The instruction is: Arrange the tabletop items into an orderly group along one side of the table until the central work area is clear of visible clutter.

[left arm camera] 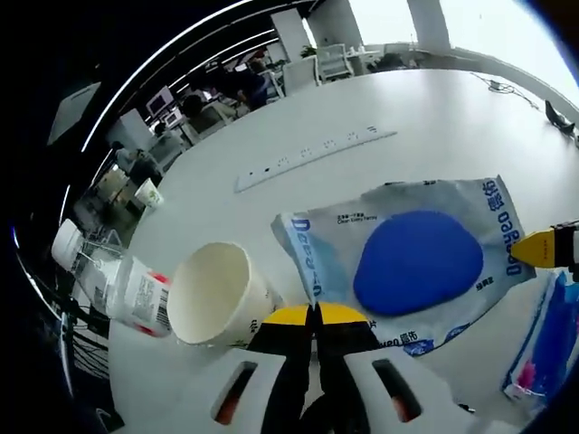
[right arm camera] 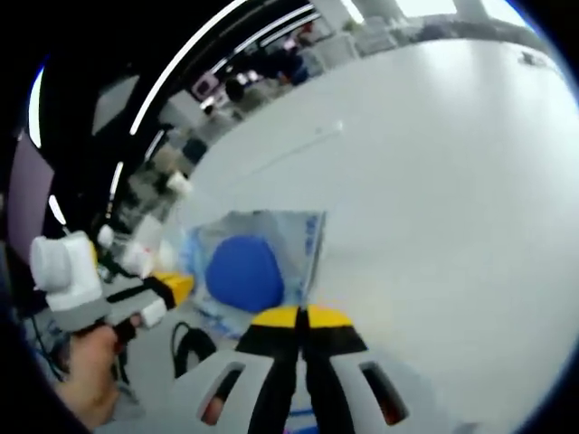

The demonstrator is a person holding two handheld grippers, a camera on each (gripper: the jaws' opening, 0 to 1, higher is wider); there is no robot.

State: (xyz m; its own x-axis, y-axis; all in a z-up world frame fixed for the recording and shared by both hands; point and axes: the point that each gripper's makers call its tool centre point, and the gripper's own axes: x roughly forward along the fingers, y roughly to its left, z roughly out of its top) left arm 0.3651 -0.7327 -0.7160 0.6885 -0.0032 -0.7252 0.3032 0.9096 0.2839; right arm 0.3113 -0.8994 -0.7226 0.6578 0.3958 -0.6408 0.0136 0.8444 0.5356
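In the left gripper view, the left gripper (left arm camera: pixel 316 315) has its jaws pressed together at bottom centre, gripping nothing; the blue-printed packet (left arm camera: pixel 412 260) lies just above and right of them, a paper cup (left arm camera: pixel 217 294) on its side just left, on the white counter (left arm camera: pixel 434 127). In the right gripper view, the right gripper (right arm camera: pixel 299 317) likewise has closed, empty jaws, the packet (right arm camera: pixel 249 269) sits just upper left of them, and an office room fills the upper left.

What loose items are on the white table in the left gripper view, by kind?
Cream paper cups lying on their side: 1
White plastic bottles with red-marked labels, lying down: 1
Clear plastic packets holding a blue oval pad: 1
Blue-and-pink plastic packets at the right edge: 1
Long white power strips: 1
Total: 5
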